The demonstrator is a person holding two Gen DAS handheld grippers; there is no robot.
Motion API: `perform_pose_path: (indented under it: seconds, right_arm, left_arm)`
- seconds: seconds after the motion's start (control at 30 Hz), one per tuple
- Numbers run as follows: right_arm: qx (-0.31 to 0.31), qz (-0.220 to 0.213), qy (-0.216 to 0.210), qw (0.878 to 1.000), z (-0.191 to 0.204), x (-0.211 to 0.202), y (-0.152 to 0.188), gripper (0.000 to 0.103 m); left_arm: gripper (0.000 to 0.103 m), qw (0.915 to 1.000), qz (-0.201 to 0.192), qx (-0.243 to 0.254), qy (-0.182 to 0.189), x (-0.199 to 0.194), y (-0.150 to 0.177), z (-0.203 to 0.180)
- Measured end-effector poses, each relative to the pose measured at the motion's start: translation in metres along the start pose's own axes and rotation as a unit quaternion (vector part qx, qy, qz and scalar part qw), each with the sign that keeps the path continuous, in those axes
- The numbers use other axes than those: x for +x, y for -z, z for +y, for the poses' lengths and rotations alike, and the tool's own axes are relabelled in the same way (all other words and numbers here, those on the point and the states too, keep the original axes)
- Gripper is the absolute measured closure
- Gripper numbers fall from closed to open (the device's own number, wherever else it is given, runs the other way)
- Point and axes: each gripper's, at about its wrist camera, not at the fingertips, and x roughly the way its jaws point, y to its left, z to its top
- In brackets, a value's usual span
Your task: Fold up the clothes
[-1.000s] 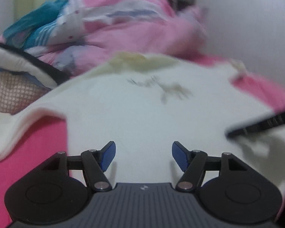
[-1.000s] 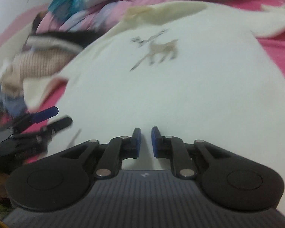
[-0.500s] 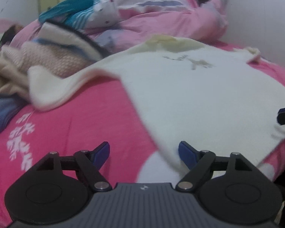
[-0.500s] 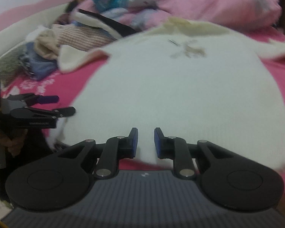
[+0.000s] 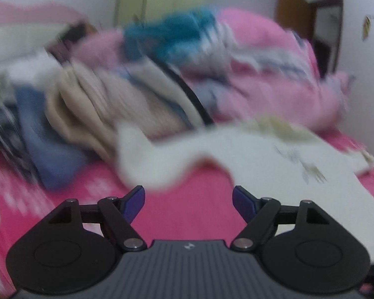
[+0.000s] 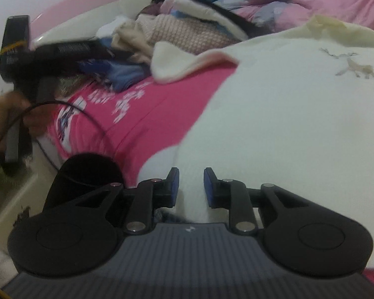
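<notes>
A cream sweater (image 6: pixel 286 112) with a deer motif (image 6: pixel 356 67) lies spread flat on the pink bedsheet (image 6: pixel 142 114). One sleeve (image 6: pixel 172 62) stretches left toward a clothes pile. My right gripper (image 6: pixel 191 184) hovers at the sweater's near left hem. Its jaws are slightly parted, cream cloth shows in the gap, and the pads do not visibly press on it. In the blurred left wrist view, my left gripper (image 5: pixel 188 199) is open wide over bare sheet (image 5: pixel 87 191). The sleeve (image 5: pixel 147 159) lies just ahead of it and the sweater body (image 5: pixel 274 169) to its right.
A pile of beige, knit and blue clothes (image 6: pixel 182 35) lies beyond the sleeve, with a bunched pink quilt (image 6: pixel 336 2) behind. The bed's near edge drops to the floor (image 6: pixel 17 199) at left, where a hand (image 6: pixel 7 109) and a black cable (image 6: pixel 92 122) show.
The left gripper swung left and upward, off the sweater body toward the sleeve and clothes pile, and its jaws widened. The right gripper slid left to the hem's corner with its jaws parting slightly.
</notes>
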Motion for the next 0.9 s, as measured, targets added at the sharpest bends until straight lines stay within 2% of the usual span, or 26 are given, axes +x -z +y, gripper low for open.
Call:
perform_pose_path:
  seconds: [0.07,0.17,0.33,0.37,0.4,0.47,0.57,0.67,0.77,0.83,0.87,0.9]
  right_arm:
    - [0.020,-0.004,0.007,1.000,-0.008,0.003,-0.005,0.082]
    - [0.057,-0.009,0.000,0.998,-0.021,0.009,-0.010,0.082]
    - [0.091,-0.012,0.004,0.996,-0.033,0.021,-0.015,0.082]
    - [0.096,-0.013,0.004,0.995,-0.035,0.022,-0.016,0.082]
    - [0.102,-0.014,0.004,0.995,-0.038,0.023,-0.016,0.082]
    - [0.112,-0.016,0.006,0.994,-0.045,0.023,-0.016,0.082]
    - [0.126,-0.020,0.006,0.992,-0.057,0.023,-0.015,0.083]
    - [0.143,-0.030,0.002,0.989,-0.068,0.024,-0.015,0.083]
    - [0.157,-0.037,-0.005,0.987,-0.078,0.024,-0.015,0.083]
    - [0.163,-0.040,-0.011,0.986,-0.082,0.026,-0.017,0.082]
    - [0.166,-0.041,-0.012,0.985,-0.085,0.027,-0.020,0.082]
    - [0.169,-0.043,-0.013,0.985,-0.088,0.028,-0.022,0.082]
  left_arm:
    - [0.024,0.9998,-0.006,0.008,-0.017,0.017,-0.021,0.013]
    - [0.023,0.9996,0.017,-0.013,-0.017,0.061,-0.037,0.040]
    - [0.023,0.9950,0.069,-0.033,-0.065,0.147,-0.031,0.068]
    - [0.030,0.9926,0.087,-0.038,-0.075,0.163,-0.027,0.073]
    - [0.046,0.9905,0.100,-0.047,-0.081,0.174,-0.023,0.078]
    - [0.073,0.9885,0.111,-0.068,-0.078,0.187,-0.019,0.084]
    - [0.089,0.9886,0.105,-0.082,-0.071,0.190,-0.019,0.083]
    - [0.090,0.9951,0.068,-0.028,-0.067,0.169,-0.025,0.053]
    - [0.090,0.9983,0.029,0.044,-0.024,0.146,-0.030,0.006]
    - [0.090,0.9937,0.025,0.109,0.010,0.137,-0.025,-0.030]
    - [0.088,0.9894,0.036,0.138,0.028,0.136,-0.019,-0.047]
    - [0.079,0.9840,0.048,0.165,0.047,0.136,-0.013,-0.064]
